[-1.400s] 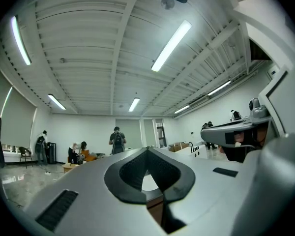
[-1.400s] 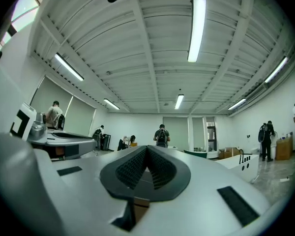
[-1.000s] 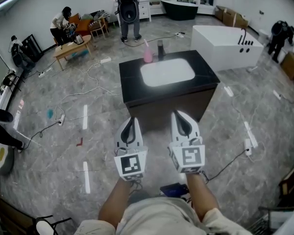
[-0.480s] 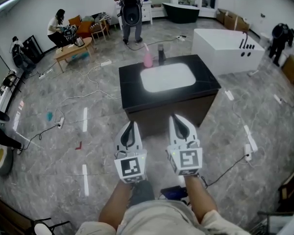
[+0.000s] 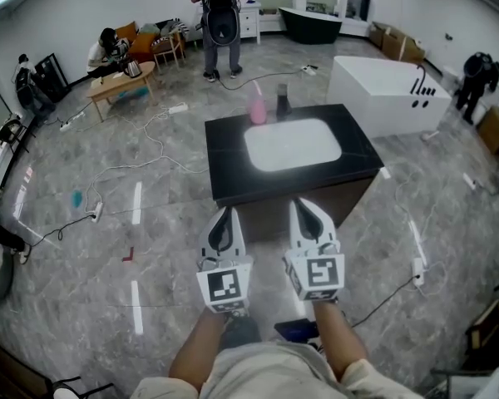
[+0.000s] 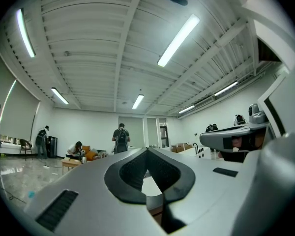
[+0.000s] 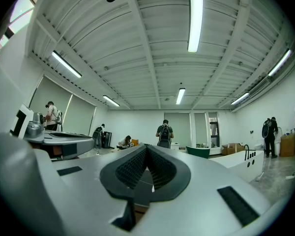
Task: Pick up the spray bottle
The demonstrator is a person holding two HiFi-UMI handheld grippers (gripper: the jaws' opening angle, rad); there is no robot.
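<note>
A pink spray bottle [image 5: 257, 106] stands upright at the far edge of a black counter [image 5: 224, 160], just left of a dark bottle [image 5: 283, 102]. A white sink basin [image 5: 293, 145] is set into the counter's middle. Both grippers are held side by side, level, short of the counter's near edge and far from the spray bottle. My left gripper [image 5: 224, 212] is shut with nothing in it, and its tips [image 6: 147, 150] meet in the left gripper view. My right gripper [image 5: 302, 205] is shut and empty too, with its tips [image 7: 146, 147] touching. The bottle is hidden behind the jaws in both gripper views.
A white bathtub [image 5: 384, 90] stands right of the counter. Cables and power strips [image 5: 417, 265] lie across the marble floor. A person with a backpack [image 5: 219, 19] stands beyond the counter, and others sit by a low wooden table [image 5: 121, 86] at the back left.
Both grippers have moved forward together toward the counter, and the counter now lies nearer in the head view. The jaws have stayed shut.
</note>
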